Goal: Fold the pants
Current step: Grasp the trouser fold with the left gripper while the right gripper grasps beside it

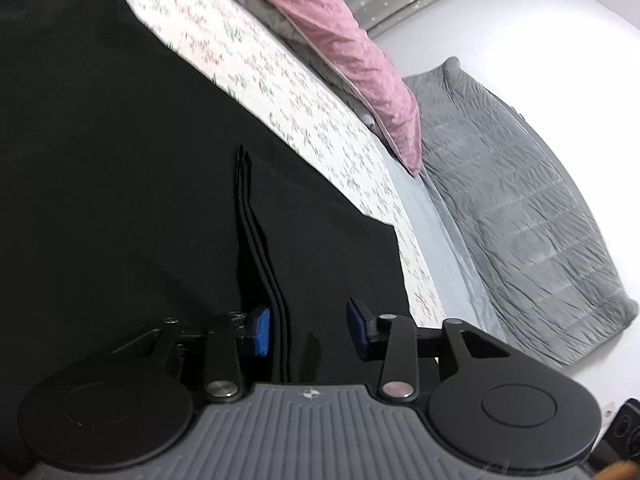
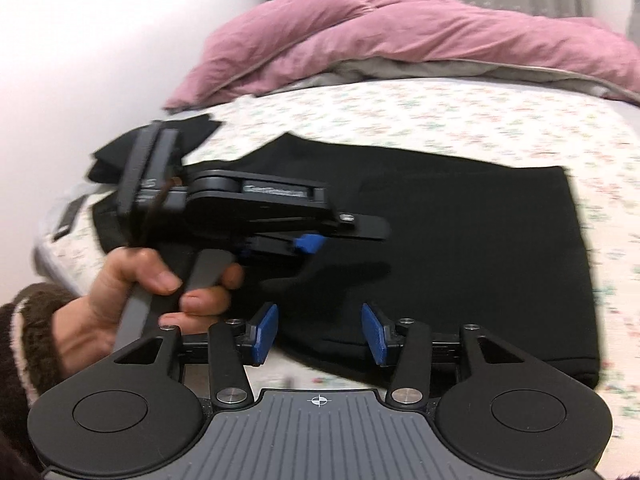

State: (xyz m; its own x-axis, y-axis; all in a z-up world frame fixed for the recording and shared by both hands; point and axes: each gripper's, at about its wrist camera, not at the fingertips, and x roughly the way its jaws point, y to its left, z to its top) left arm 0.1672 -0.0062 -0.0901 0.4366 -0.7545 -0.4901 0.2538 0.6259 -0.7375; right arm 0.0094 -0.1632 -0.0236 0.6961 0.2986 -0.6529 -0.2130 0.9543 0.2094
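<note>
- Black pants (image 2: 460, 264) spread flat on the bed (image 2: 460, 120), filling the middle and right of the right-wrist view; folded into a broad slab, presumably to make the next fold easy.
- In the left-wrist view, same pants (image 1: 120, 180) covering the left and centre of the frame, with a raised ridge of stacked seams (image 1: 256, 240) running down from mid-frame toward the bottom.
- Left claw (image 1: 308, 330) spread at bottom centre, blue pads either side of that ridge and not pressing it; nothing pinched. Placed there, likely, to take hold of the layered edge.
- Same left claw seen from the side at left centre of the right-wrist view, held low over the cloth by a hand (image 2: 132, 300) in a fuzzy brown sleeve (image 2: 24, 320).
- Right claw (image 2: 319, 334) spread at bottom centre, empty, hovering just over the near hem of the pants.
- Pink duvet (image 2: 400, 36) bunched at the top of the frame, well apart from the pants.
- Fold judged partly done.
</note>
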